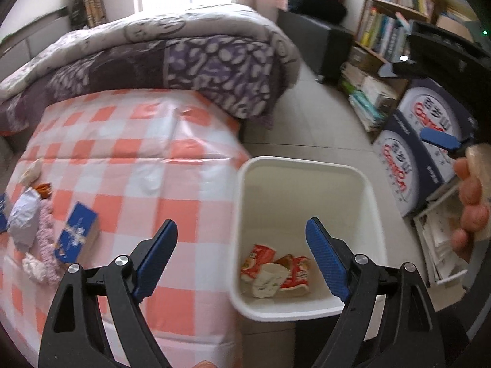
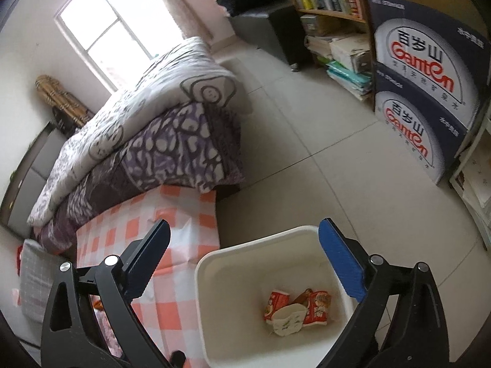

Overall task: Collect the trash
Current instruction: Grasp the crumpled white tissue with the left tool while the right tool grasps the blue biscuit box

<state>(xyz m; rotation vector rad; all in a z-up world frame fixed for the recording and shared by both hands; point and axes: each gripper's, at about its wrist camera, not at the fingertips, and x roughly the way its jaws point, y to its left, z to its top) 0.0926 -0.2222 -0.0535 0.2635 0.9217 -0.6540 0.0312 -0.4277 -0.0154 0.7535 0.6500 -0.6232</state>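
Currently the dropped trash, red snack wrappers [image 1: 288, 271] and a crumpled white paper cup [image 1: 268, 280], lies at the bottom of the white bin [image 1: 307, 165] on the floor beside the checkered counter [image 1: 138, 159]. Both the left hand-held gripper [image 1: 241, 254] and the right hand-held gripper [image 2: 244, 250] hover above it, jaws wide and empty, so the release step appears complete. Next, one gripper should travel back to the counter, where a blue box [image 1: 76, 233] and crumpled paper [image 1: 23, 217] remain.

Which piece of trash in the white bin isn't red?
The crumpled white paper cup, lying between the two red snack wrappers in the bin.

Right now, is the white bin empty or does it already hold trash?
Not empty: the white bin holds red snack wrappers and a crumpled paper cup on its bottom.
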